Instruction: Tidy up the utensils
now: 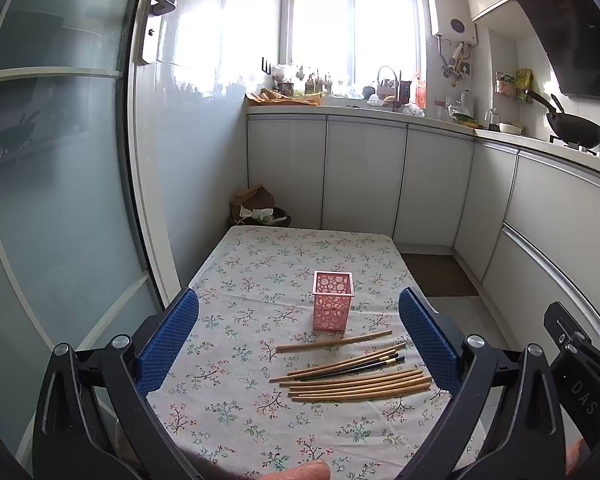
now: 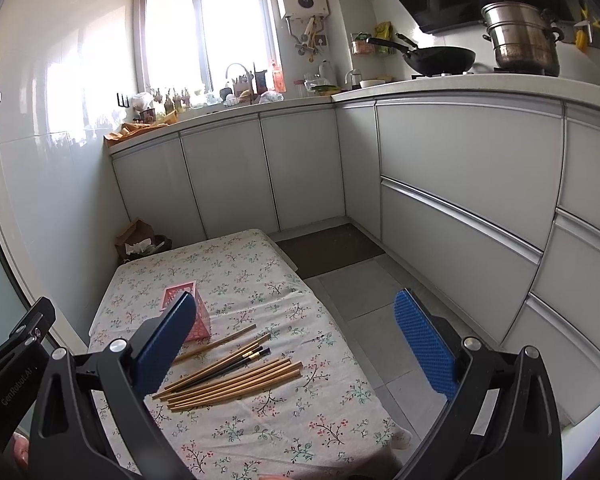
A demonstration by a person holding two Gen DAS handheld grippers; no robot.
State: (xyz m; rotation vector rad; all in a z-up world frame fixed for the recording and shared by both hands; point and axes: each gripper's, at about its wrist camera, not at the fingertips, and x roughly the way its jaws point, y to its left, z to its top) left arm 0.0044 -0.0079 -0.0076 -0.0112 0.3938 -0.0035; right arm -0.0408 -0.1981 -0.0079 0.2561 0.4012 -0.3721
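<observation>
While both grippers hover with blue-padded fingers spread wide and grasping nothing, left gripper [image 1: 299,344] and right gripper [image 2: 296,344], loose wooden chopsticks [image 1: 356,376] lie at lower centre on the floral-cloth table [image 1: 260,264], just below the pink perforated square holder [image 1: 333,300], apparently empty.

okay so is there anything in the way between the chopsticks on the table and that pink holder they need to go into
Nothing visible blocks the way. The chopsticks lie loose on the floral tablecloth, just in front of the pink holder, which stands upright with its top open. Only bare cloth lies between them. Both the left gripper and right gripper are open above the table.
</observation>
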